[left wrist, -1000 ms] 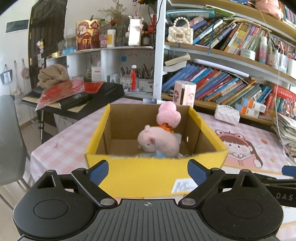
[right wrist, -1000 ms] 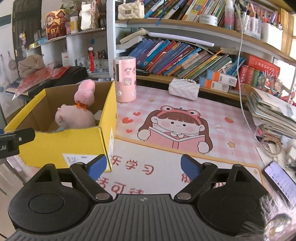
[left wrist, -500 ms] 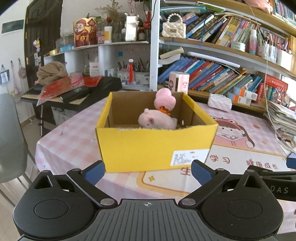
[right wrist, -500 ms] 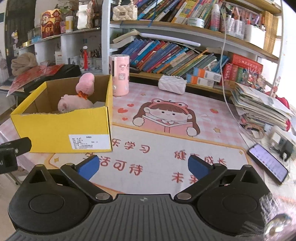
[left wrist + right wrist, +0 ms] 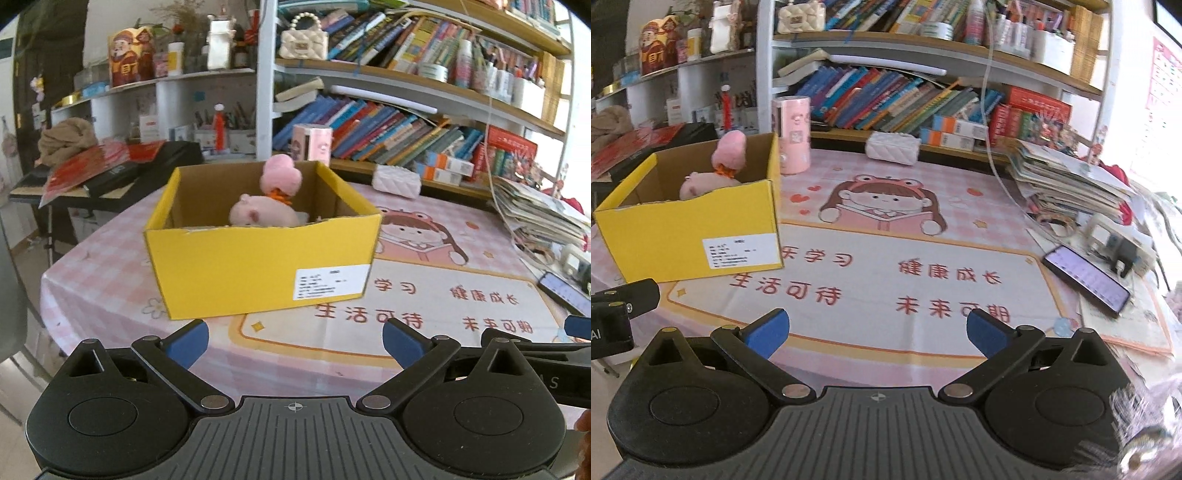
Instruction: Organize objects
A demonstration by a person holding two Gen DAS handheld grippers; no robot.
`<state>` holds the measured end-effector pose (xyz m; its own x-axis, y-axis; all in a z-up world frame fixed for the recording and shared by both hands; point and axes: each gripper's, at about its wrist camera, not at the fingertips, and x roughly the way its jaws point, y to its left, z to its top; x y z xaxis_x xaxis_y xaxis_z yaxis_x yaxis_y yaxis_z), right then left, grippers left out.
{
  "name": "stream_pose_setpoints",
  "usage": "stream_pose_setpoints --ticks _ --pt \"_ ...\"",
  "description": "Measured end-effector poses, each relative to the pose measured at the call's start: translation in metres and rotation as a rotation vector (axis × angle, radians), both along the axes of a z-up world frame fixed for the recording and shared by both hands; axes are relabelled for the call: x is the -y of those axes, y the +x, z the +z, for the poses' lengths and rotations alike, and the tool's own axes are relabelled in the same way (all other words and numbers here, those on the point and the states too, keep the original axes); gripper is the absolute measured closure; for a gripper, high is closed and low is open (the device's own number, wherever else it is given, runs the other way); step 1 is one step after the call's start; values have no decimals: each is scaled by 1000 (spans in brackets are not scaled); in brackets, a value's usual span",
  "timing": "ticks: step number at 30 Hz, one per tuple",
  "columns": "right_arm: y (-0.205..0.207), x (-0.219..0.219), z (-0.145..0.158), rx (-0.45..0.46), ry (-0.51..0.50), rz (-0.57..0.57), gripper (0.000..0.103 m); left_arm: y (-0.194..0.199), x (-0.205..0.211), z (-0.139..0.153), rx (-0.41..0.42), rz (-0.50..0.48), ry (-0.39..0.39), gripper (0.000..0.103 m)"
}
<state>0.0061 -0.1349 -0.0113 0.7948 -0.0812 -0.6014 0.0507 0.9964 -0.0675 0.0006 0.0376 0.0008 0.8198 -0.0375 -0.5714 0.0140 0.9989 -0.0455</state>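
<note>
Both grippers backed off yellow box [image 5: 258, 269] | released, empty | label unreadable | mat [image 5: 923, 280]: 生活可待

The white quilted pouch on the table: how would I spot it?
Start at the yellow box on the pink table mat. Look past the pink cylinder toward the bookshelf: the white quilted pouch lies there at the table's far edge, the only white, padded thing on the table.

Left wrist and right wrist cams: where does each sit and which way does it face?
Left wrist: on the left claw, facing the yellow box; both fingers show, apart and empty.
Right wrist: on the right claw, facing the printed table mat; both fingers show, apart and empty.
Shared: the box, pink plush toy, white quilted bag, phone.
</note>
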Motion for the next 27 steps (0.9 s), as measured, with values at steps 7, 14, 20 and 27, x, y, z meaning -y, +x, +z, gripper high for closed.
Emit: stream_pose_setpoints --ticks 7,14,20,27 --pt "-2 7 2 5 -5 -49 0 2 11 2 3 -18 45 1" --pt "2 7 6 -1 -10 -53 0 5 21 4 2 8 80 1" --pt "5 6 9 -1 -24 -77 0 8 29 4 -12 22 82 1" --pt "0 14 5 6 -47 -101 0 8 39 1 -27 21 92 1"
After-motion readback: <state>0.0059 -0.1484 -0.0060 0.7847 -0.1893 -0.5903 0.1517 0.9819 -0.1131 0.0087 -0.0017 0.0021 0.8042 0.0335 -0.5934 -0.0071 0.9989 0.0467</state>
